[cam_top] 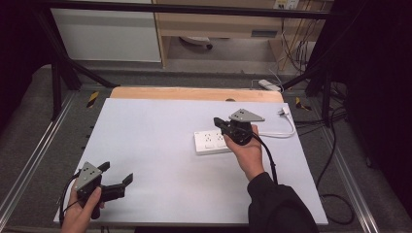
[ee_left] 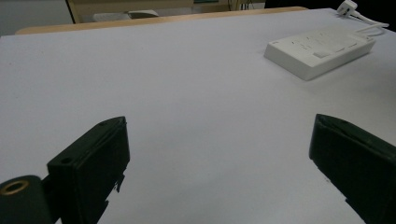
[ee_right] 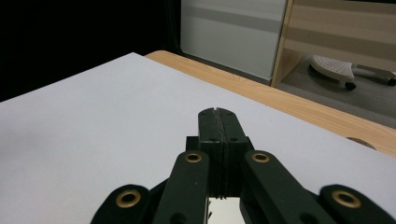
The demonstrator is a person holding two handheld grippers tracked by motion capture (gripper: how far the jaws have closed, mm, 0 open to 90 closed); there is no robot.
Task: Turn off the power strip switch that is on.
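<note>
A white power strip (cam_top: 210,141) lies flat on the white table (cam_top: 160,145), right of centre. Its white cable (cam_top: 286,131) loops back to a plug (cam_top: 283,112) at the far right. My right gripper (cam_top: 217,122) hovers just over the strip's far end, held in a hand, and points left. Its jaws are pressed together with nothing between them, as the right gripper view shows (ee_right: 218,115). My left gripper (cam_top: 117,173) rests near the front left corner, jaws spread wide and empty (ee_left: 217,140). From it the power strip (ee_left: 320,46) lies ahead to the right.
A wooden strip (cam_top: 194,93) borders the table's far edge. Black frame posts (cam_top: 56,77) stand at the back left and right. Loose cables (cam_top: 335,160) trail on the floor to the right. A cabinet (cam_top: 218,24) stands beyond the table.
</note>
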